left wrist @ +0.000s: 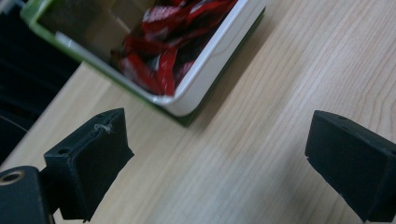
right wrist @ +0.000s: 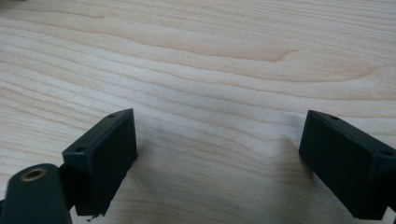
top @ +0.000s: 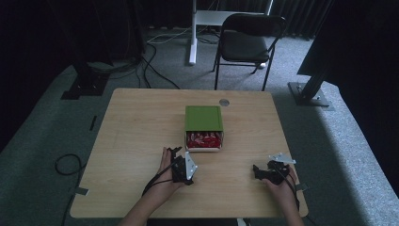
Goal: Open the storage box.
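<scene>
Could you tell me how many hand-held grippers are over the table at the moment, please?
2. The left hand-held gripper sits just in front of the green box of red packets; the right hand-held gripper is over bare table at the near right.

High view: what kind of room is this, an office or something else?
Probably a recording studio or lab: dark curtains around a lone wooden table, cables on grey carpet, a folding chair, and hand-held grippers by a box of red packets.

High cam overhead, gripper cams near table point(top: 141, 122)
</scene>
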